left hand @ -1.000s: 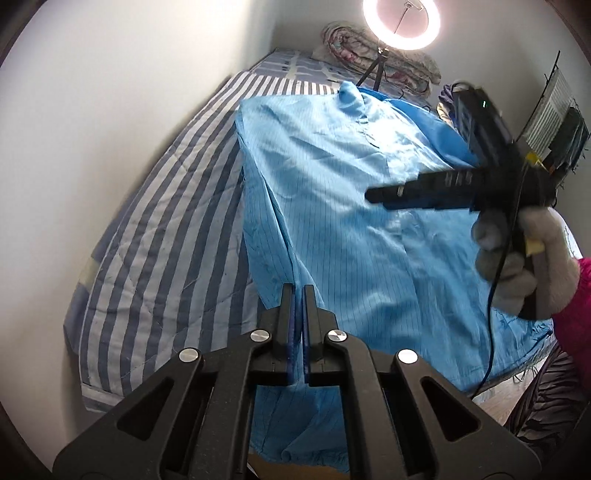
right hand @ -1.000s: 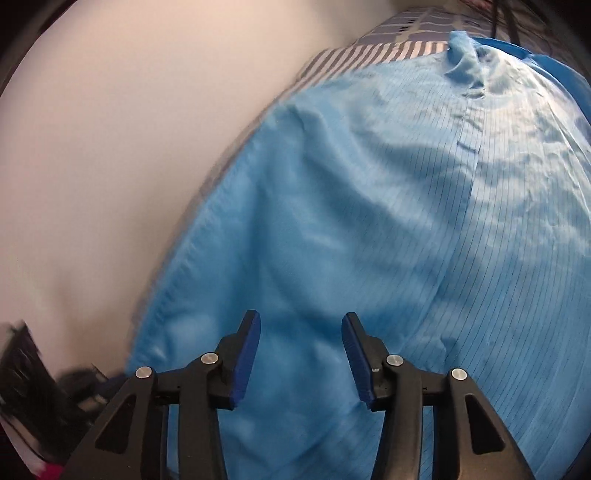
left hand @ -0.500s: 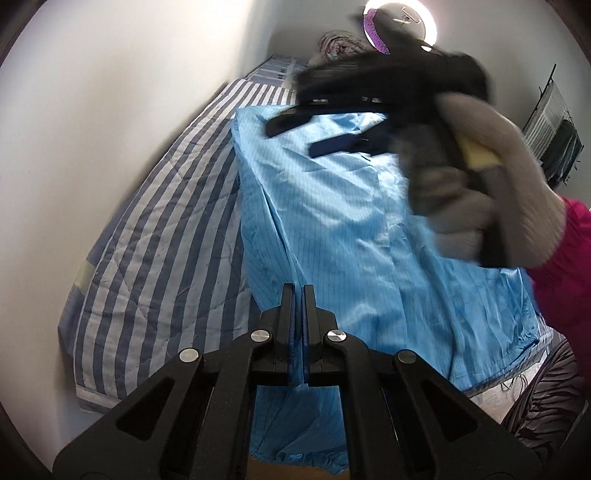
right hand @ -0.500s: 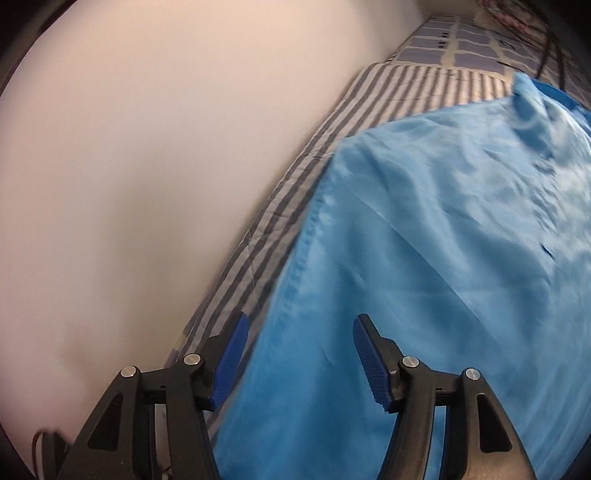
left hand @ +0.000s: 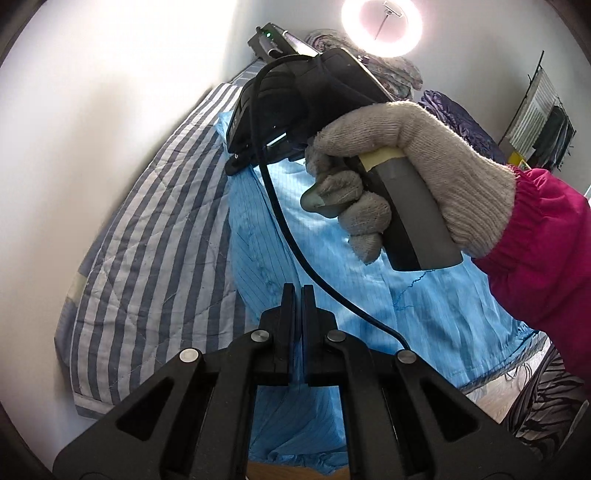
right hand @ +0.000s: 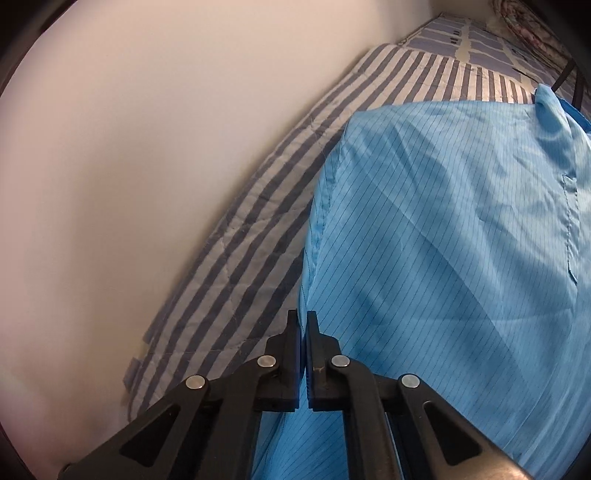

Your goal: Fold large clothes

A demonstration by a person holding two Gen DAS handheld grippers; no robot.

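A large light-blue pinstriped garment lies spread on a blue-and-white striped bedspread. At the garment's near left edge, my left gripper is shut with blue fabric pinched between its pads. My right gripper is shut on the garment's left side edge, further up, beside the bare bedspread. In the left wrist view a gloved hand holds the right gripper's black housing above the garment; its fingertips are hidden there. The collar points to the far end.
A white wall runs close along the bed's left side. A ring light, a folded quilt and a dark purple bundle sit at the bed's far end. A rack stands far right. The garment's hem overhangs the near edge.
My right gripper swept left across the garment to its left side edge and went from open to shut on it. The left gripper stayed shut in place.
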